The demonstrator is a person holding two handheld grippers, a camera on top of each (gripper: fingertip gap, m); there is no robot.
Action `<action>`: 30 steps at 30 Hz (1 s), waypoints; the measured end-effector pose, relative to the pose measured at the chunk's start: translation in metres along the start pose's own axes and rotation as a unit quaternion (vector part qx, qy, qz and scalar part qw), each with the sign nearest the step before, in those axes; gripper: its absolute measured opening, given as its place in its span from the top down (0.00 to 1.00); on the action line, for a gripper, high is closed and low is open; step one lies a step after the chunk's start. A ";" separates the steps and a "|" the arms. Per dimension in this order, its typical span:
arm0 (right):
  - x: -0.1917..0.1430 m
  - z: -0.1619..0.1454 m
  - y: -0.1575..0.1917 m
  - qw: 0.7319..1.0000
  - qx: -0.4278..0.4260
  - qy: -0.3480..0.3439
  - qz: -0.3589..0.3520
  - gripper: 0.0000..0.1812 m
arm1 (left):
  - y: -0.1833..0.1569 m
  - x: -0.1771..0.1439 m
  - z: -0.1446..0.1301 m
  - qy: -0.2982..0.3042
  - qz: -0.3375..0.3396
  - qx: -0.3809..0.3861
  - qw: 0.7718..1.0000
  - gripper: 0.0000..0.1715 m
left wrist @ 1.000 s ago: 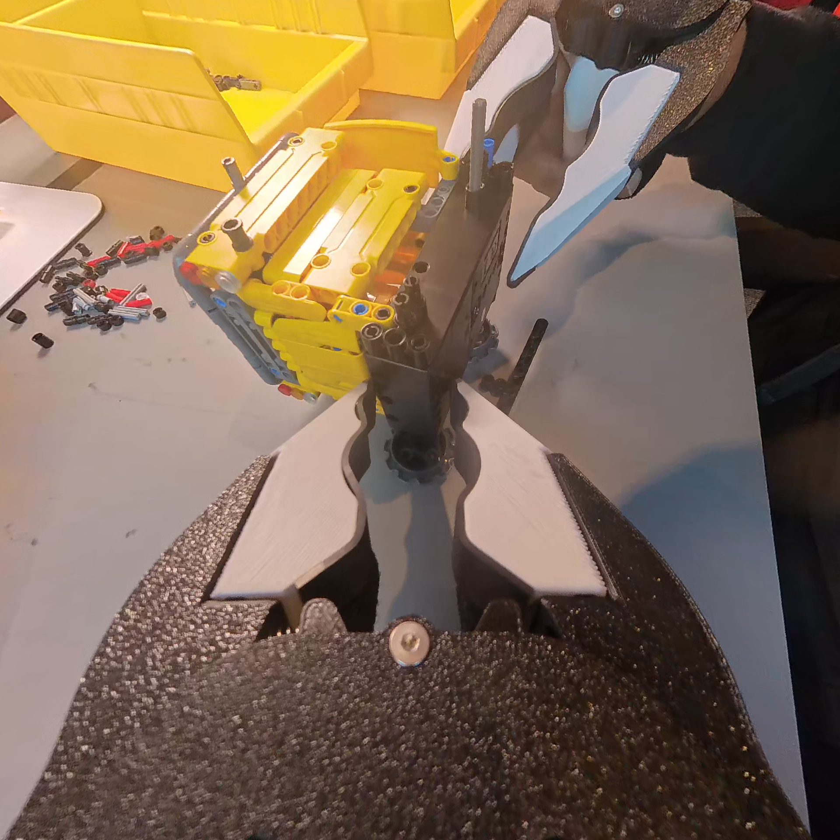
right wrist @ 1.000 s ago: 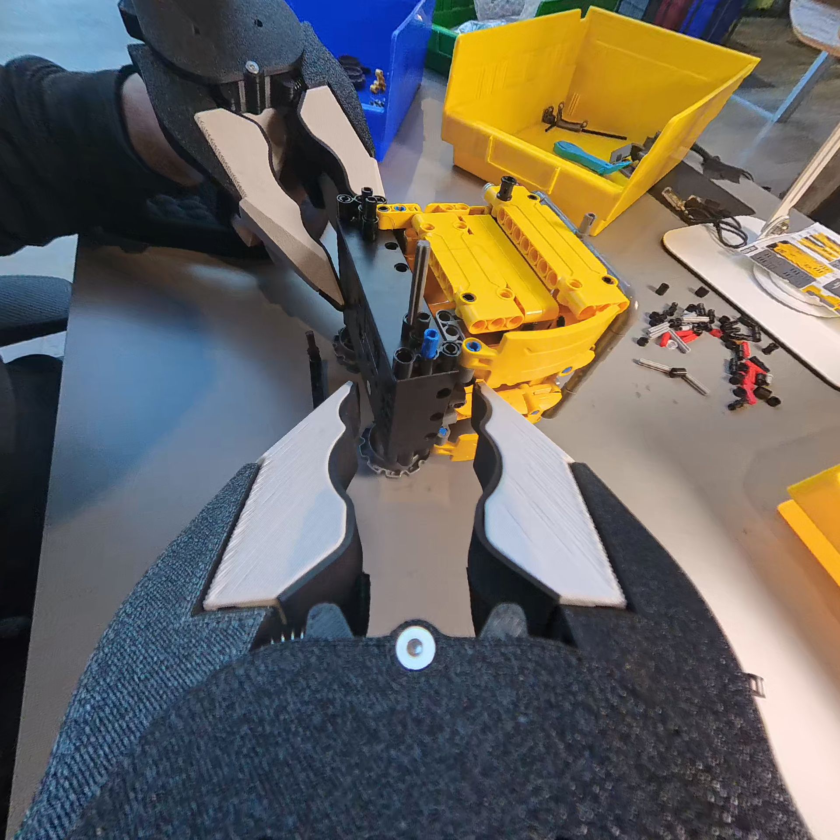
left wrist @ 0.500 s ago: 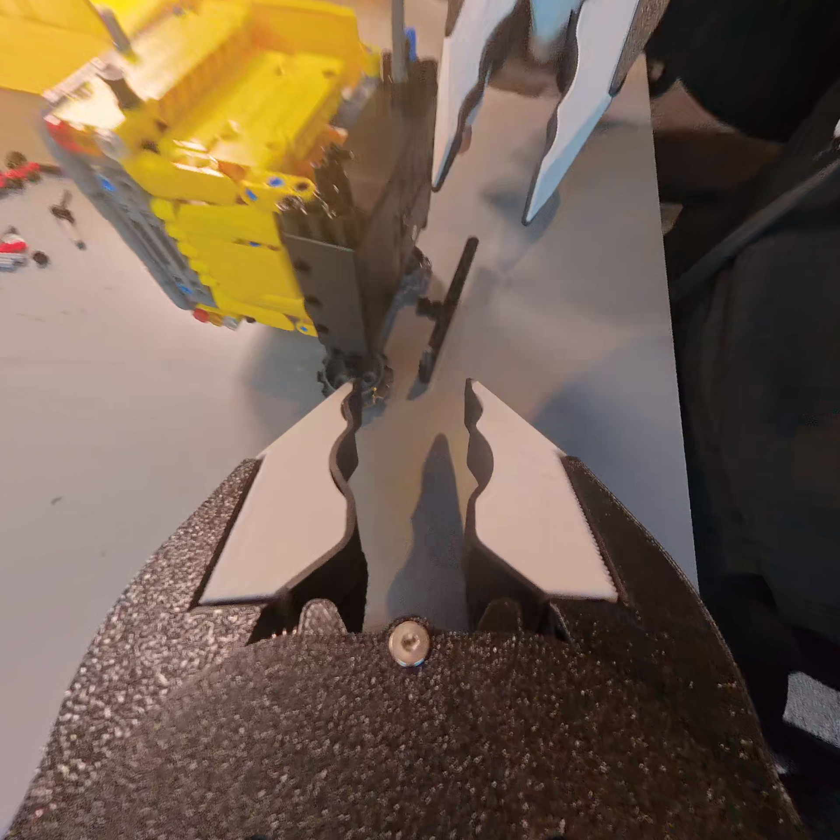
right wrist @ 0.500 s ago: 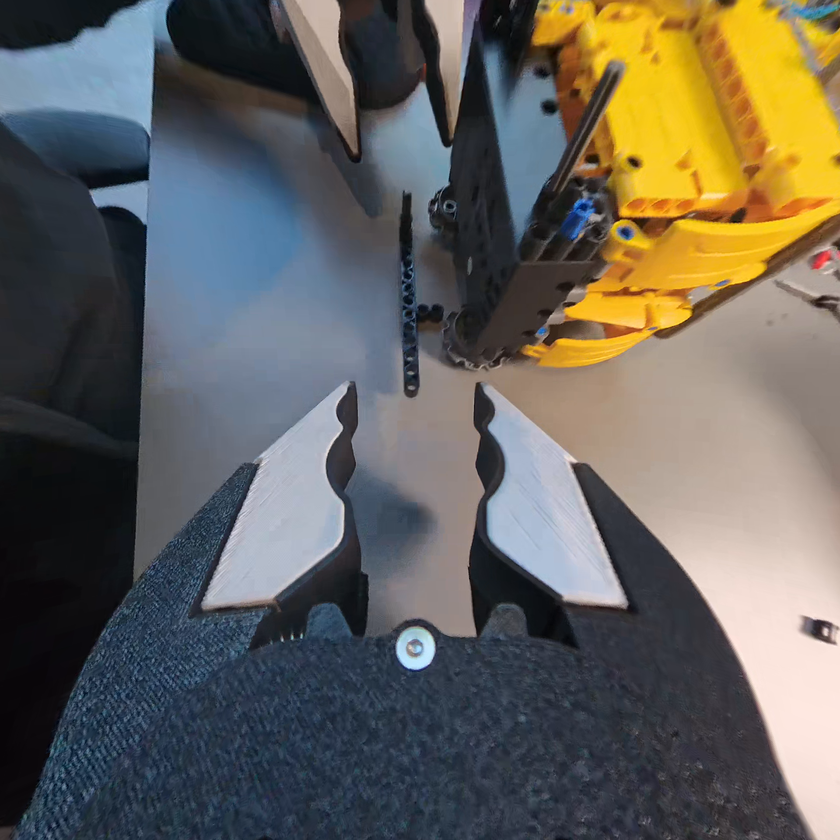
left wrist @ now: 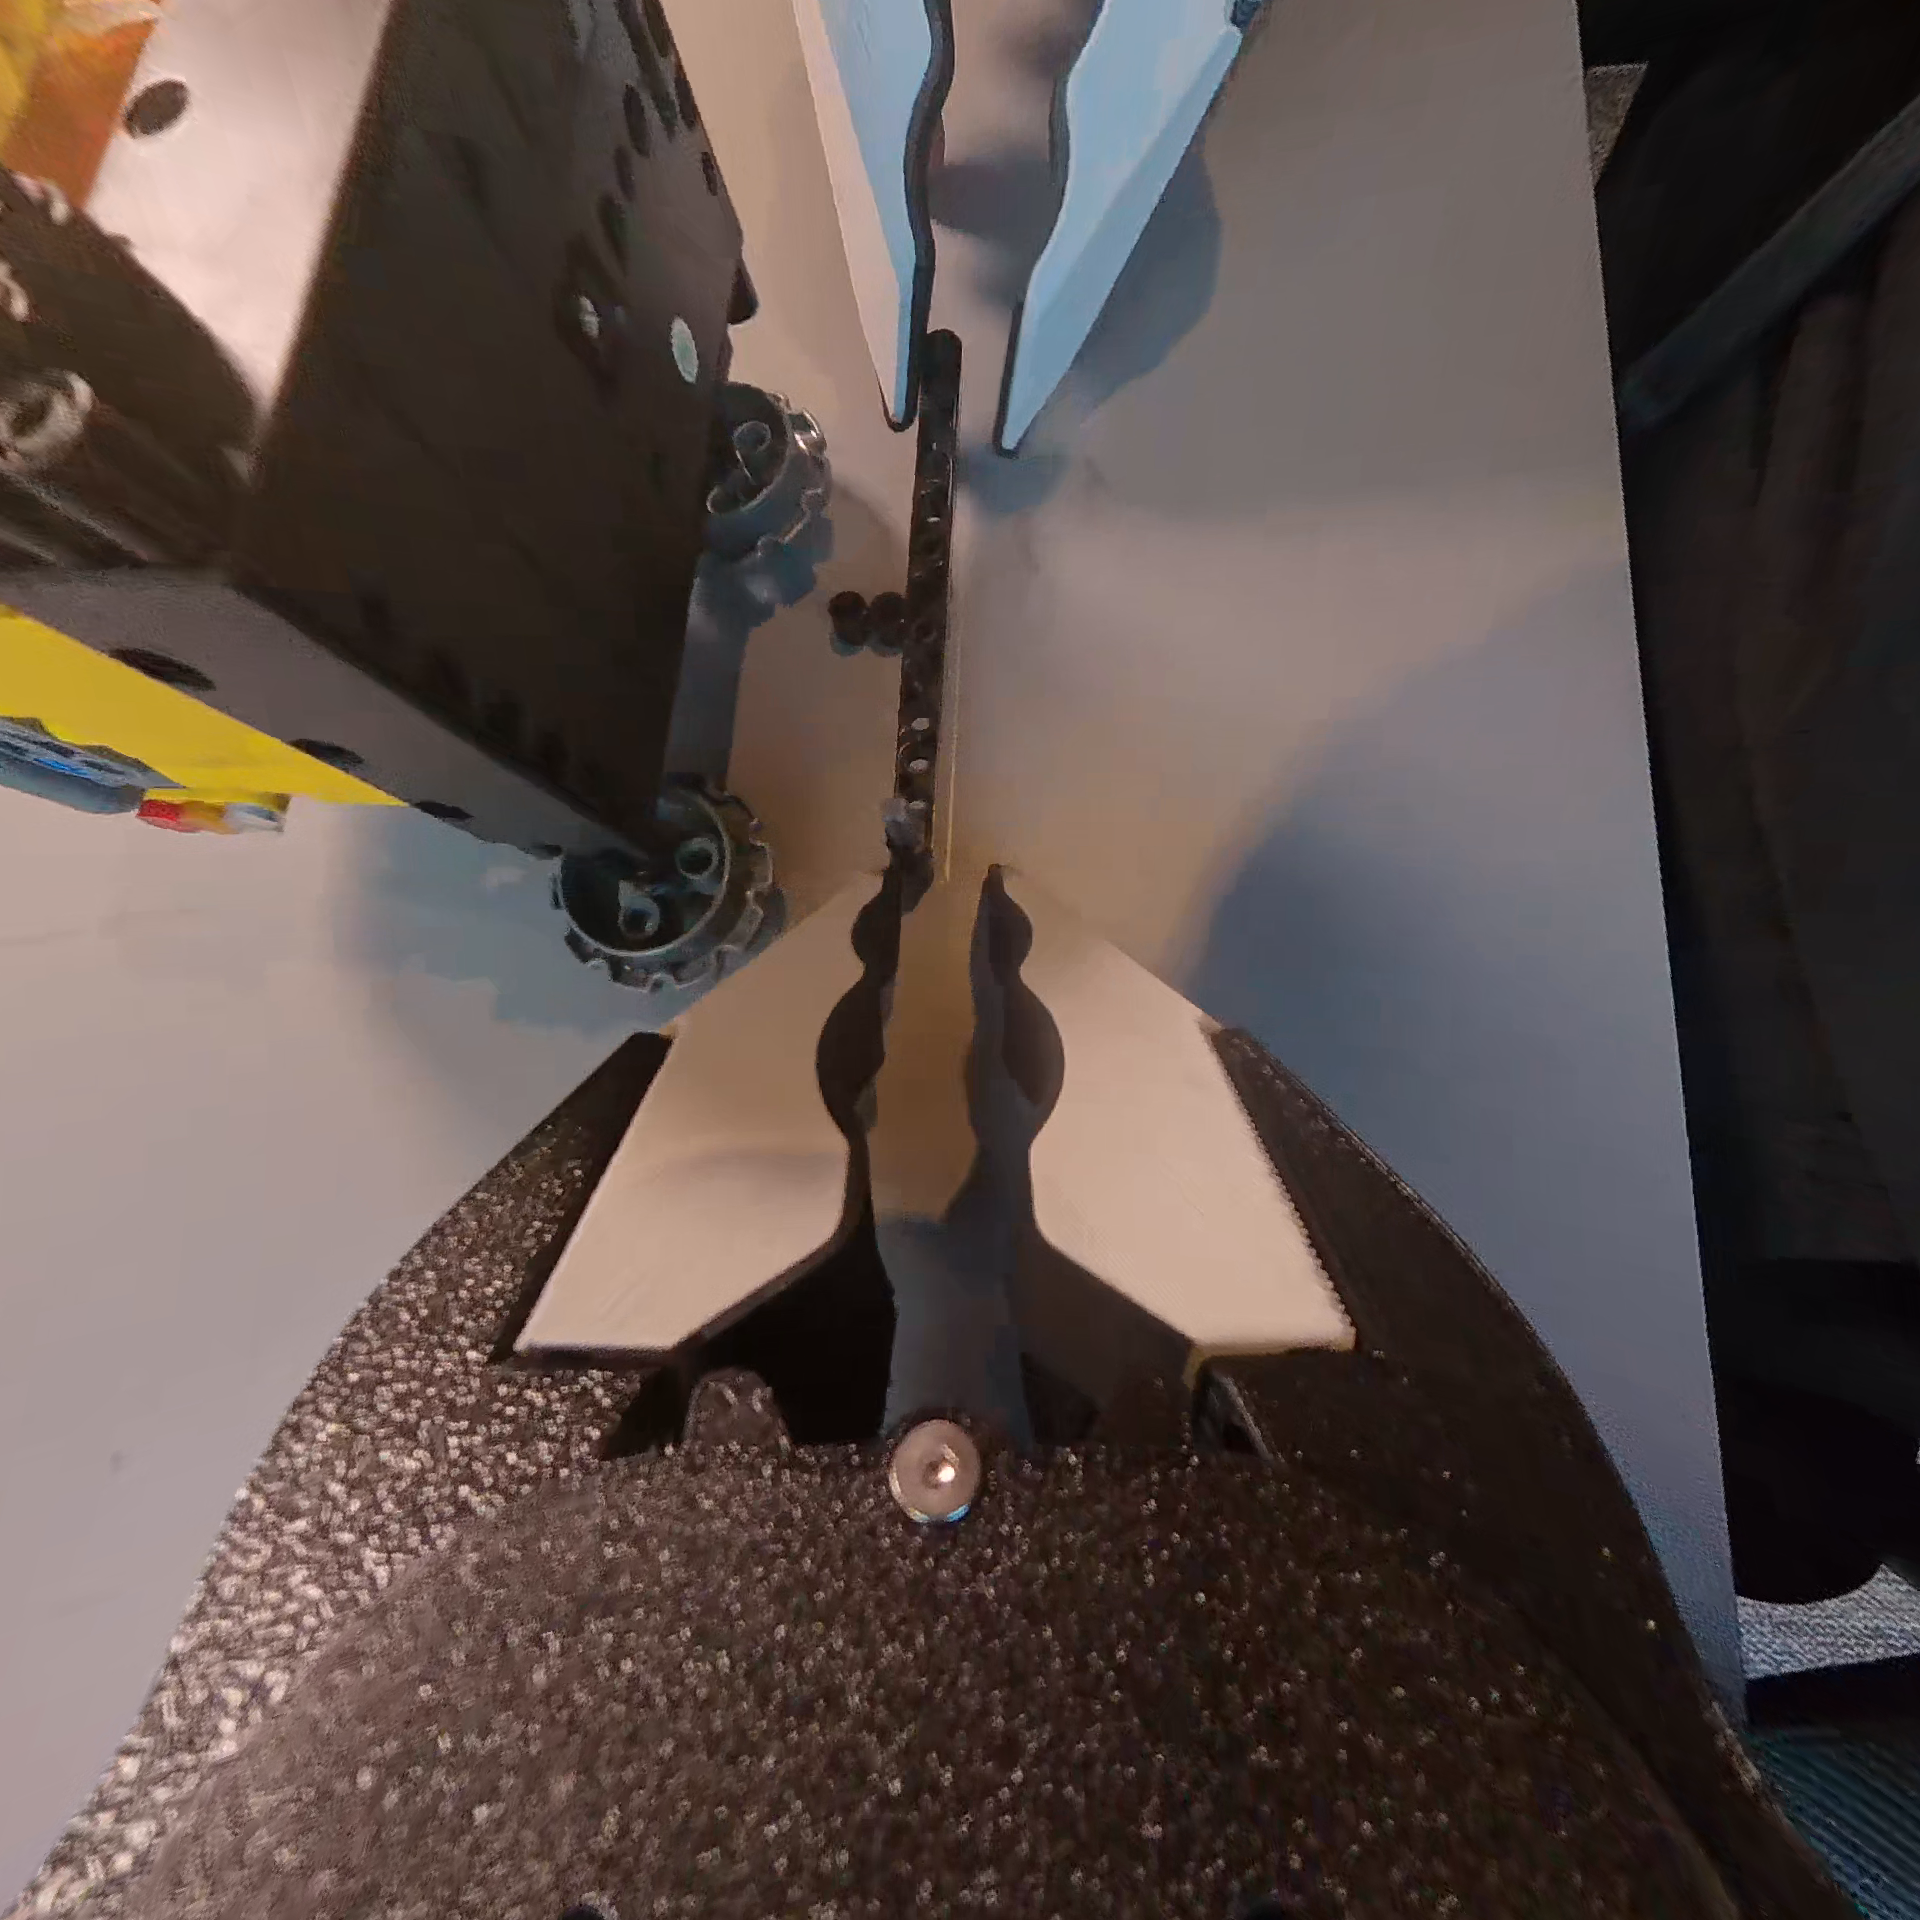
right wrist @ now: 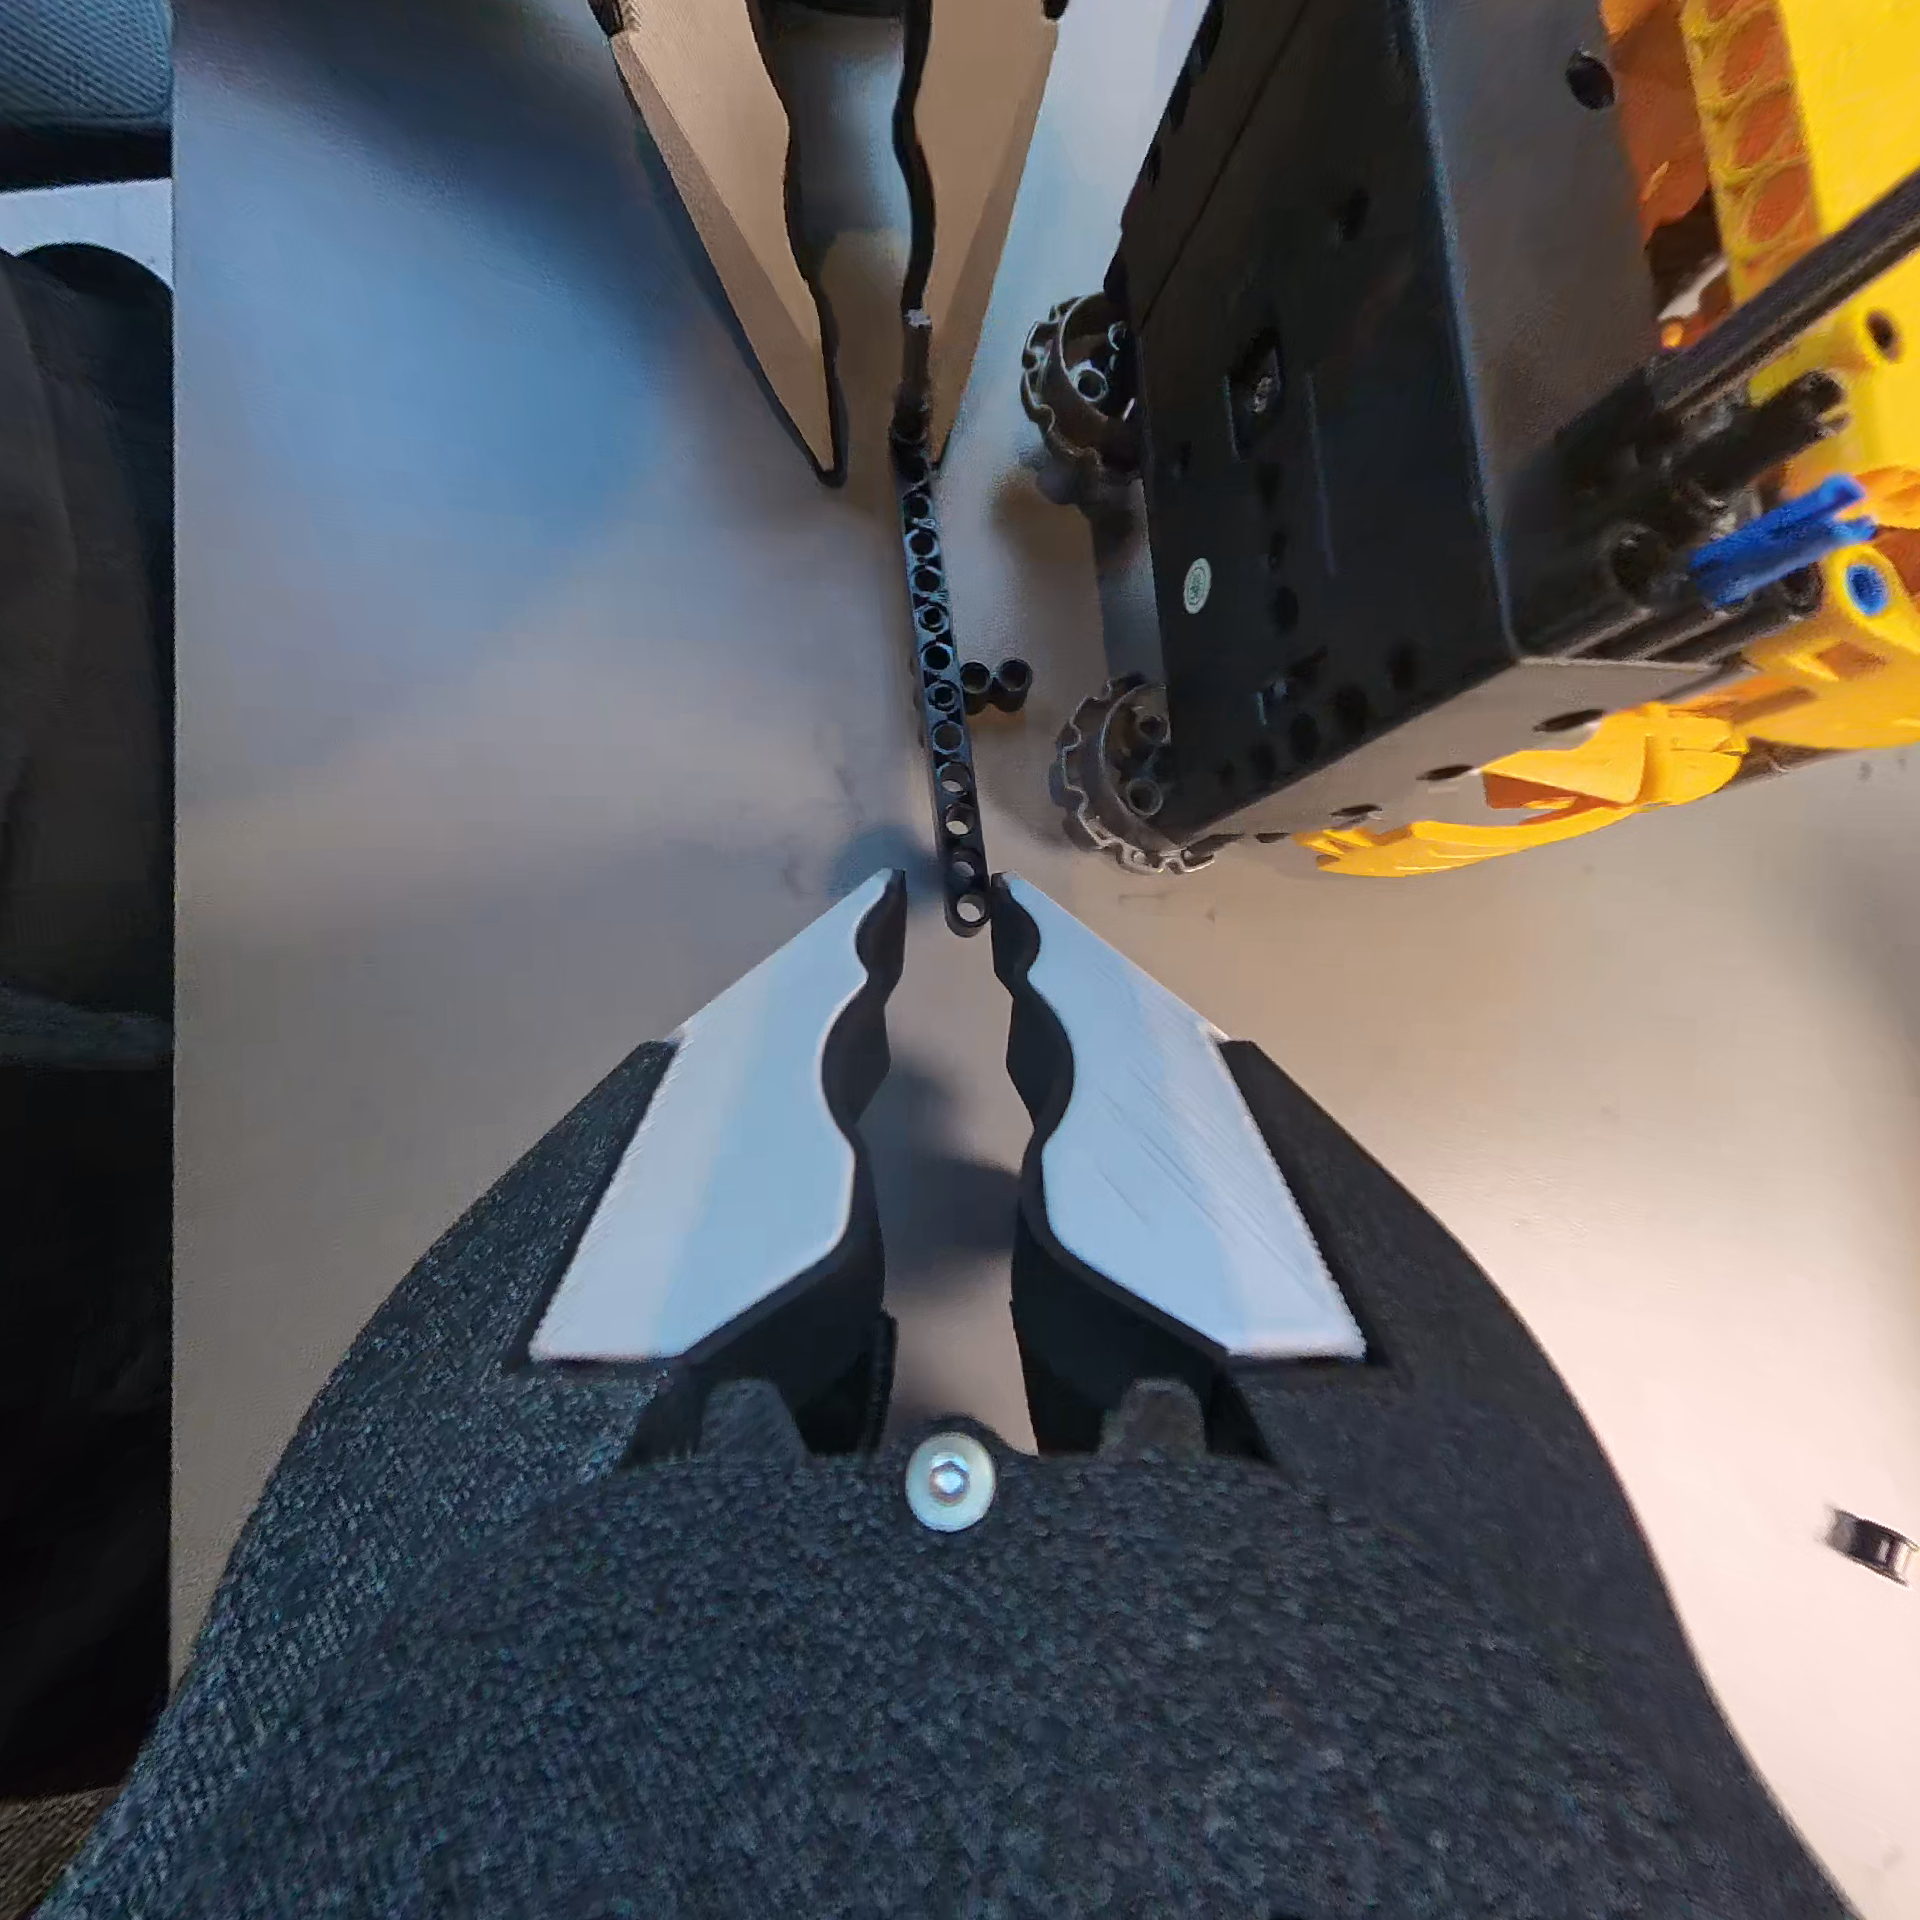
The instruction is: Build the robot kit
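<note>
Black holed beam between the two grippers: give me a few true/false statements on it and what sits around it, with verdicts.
1. The black holed beam lies flat on the grey table. True.
2. The right gripper is shut on the beam. False: its jaws stand open, with the beam's end at the gap between the fingertips.
3. The left gripper stands at the beam's opposite end. True.
4. The black and yellow model rests on top of the beam. False: it stands beside it, apart.
5. Small black connectors lie at the beam's side facing the model. True.
</note>
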State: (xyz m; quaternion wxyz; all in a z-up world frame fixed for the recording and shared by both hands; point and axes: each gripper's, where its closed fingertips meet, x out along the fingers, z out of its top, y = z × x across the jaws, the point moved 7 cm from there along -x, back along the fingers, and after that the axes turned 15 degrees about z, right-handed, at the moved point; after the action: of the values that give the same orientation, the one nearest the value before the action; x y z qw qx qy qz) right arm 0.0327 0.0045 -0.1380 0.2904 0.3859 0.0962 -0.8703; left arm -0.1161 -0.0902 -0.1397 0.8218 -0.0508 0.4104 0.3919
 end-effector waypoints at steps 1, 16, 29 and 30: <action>0.000 0.000 0.000 1.000 0.000 -0.002 0.001 0.91 | -0.001 0.000 0.000 0.001 -0.001 0.003 1.000 0.95; -0.001 0.006 -0.002 0.999 -0.024 -0.042 0.009 0.96 | -0.001 0.002 0.003 0.008 0.022 -0.008 1.000 0.95; -0.092 0.065 0.013 0.972 -0.064 -0.225 -0.008 0.96 | 0.023 -0.079 0.071 -0.195 0.031 -0.075 0.977 0.97; -0.100 0.072 0.010 0.971 -0.067 -0.229 -0.016 0.96 | 0.029 -0.084 0.077 -0.207 0.036 -0.079 0.975 0.97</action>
State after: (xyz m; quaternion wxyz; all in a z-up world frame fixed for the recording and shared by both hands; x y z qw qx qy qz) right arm 0.0476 0.0114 -0.0157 0.3159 0.1542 0.0910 -0.9317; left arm -0.1173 -0.0898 -0.0219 0.8678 -0.0187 0.2011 0.4541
